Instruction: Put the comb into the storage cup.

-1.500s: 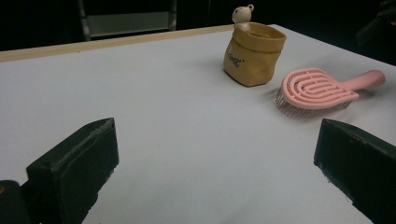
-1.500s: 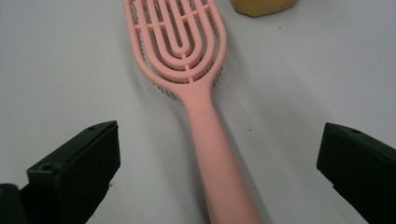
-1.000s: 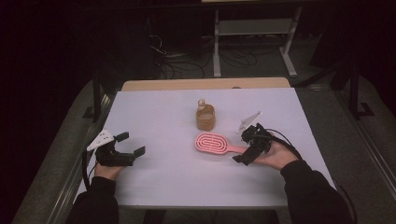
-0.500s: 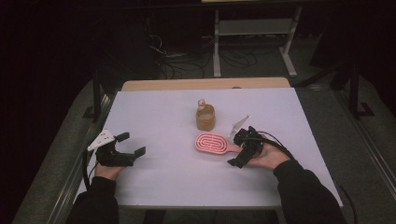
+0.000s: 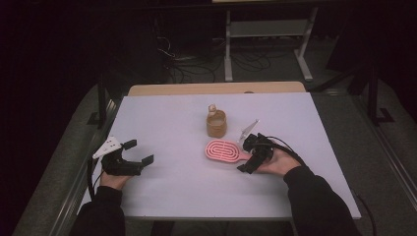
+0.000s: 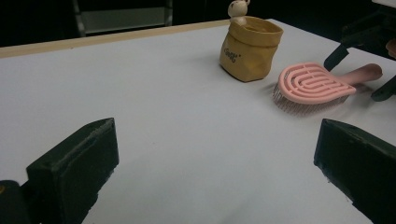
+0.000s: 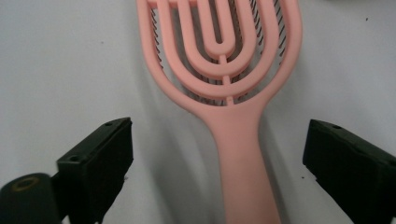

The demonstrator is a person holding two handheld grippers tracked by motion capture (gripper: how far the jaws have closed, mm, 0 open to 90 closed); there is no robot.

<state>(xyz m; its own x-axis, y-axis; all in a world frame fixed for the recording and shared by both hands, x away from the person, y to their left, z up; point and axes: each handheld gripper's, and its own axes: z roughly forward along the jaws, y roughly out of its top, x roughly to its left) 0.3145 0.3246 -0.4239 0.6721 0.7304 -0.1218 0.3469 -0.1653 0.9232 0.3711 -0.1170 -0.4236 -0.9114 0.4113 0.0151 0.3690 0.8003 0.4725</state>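
A pink hairbrush (image 5: 223, 150) lies flat on the white table (image 5: 187, 196), its handle pointing right. My right gripper (image 5: 244, 155) straddles that handle (image 7: 238, 154). Its jaws have just been closing, but a gap remains on each side of the handle, so it is open. Just behind the brush stands a tan paper pouch (image 5: 216, 125) with a small figure at its rim. My left gripper (image 5: 139, 152) rests at the table's left, open and holding nothing. From there the pouch (image 6: 250, 49) and brush (image 6: 310, 84) lie ahead to the right.
A wooden strip (image 5: 216, 88) runs along the table's far edge. Beyond it, a metal rack (image 5: 268, 34) and loose cables (image 5: 182, 59) sit on the dark floor. Bare tabletop stretches between the two grippers and along the near edge.
My right gripper has moved left and slightly down, bringing its jaws around the brush handle. The left gripper, brush and pouch have stayed put.
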